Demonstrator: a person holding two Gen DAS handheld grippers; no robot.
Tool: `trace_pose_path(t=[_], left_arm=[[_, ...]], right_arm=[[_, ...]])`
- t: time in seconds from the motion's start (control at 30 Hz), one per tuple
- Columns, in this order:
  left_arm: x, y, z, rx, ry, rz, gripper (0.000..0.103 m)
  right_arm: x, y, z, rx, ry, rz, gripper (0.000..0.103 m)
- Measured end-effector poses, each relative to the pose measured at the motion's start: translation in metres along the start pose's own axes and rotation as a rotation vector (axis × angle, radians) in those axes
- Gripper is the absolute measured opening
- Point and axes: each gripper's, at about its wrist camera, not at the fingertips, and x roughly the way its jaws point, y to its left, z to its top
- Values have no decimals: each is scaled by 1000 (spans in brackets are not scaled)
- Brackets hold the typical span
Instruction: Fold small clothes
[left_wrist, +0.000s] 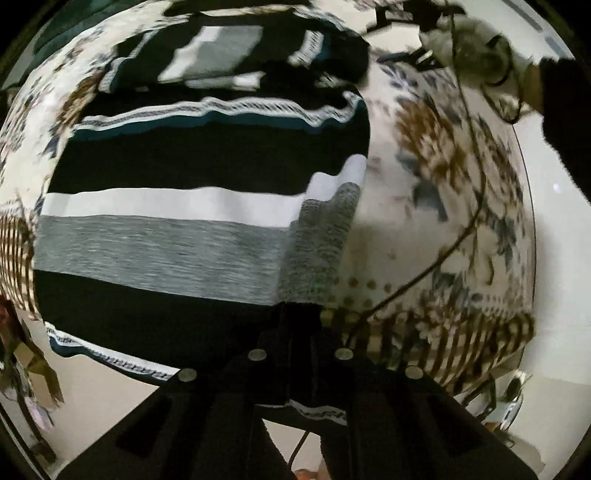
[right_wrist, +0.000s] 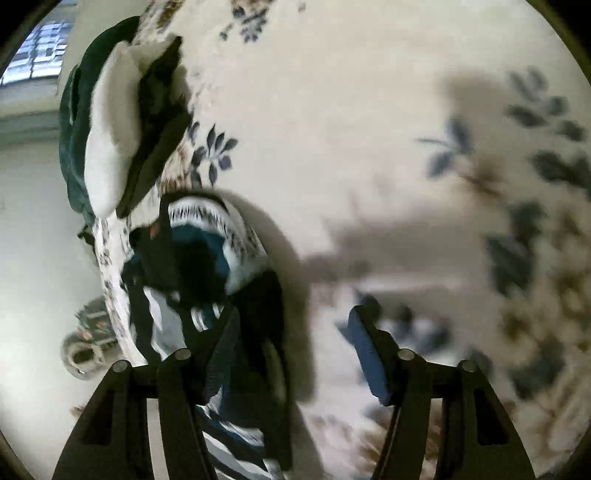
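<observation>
Floral bedsheet under everything. Our left gripper is pinched tight on the striped garment at its near edge, mid-fold lift by our read. Our right gripper has jaws parted, nothing pressed between them, garment beside its left finger. Next: carry the edge over.

Striped garment: knitted cloth, matt; grey band looked heathered and slightly rough, white and black bands smoother, trim edge woven in a fine pattern. Ahead of the left tool it lay on a printed floral sheet, thin matt cotton-like cloth. Left tool: black matt plastic with small dull metal studs. Right tool: same black plastic; one pad faced in blue, soft-looking matt material.
</observation>
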Motion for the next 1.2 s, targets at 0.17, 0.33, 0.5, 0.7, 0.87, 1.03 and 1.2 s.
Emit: trace_pose_path(t=[0.17,0.33,0.5,0.7,0.87,1.03,1.2], left_arm=[[-14,30,-4,-59,-31,-34,5],[-44,77,0,-137,-83,-87,5],[-66,156,2,-299,-115,-134,4],[-71,260,-11,-502,-136,-167,4],[-54,330,-21,-609,-123,-174,4],[-20,375,-29,-661,-71,-224,5],[15,408,-33,-689,45,-274,25]], right_arm=[[18,26,0,-2,5,-54,4],[-8,92,-11,-84,-48,-144,3],[-12,200,-25,-248,-55,-251,3],[48,341,-40,-399,-32,-328,3],[147,436,-42,-474,-21,-431,3],[233,468,-45,-485,12,-540,3],[270,458,-49,-406,81,-487,8]])
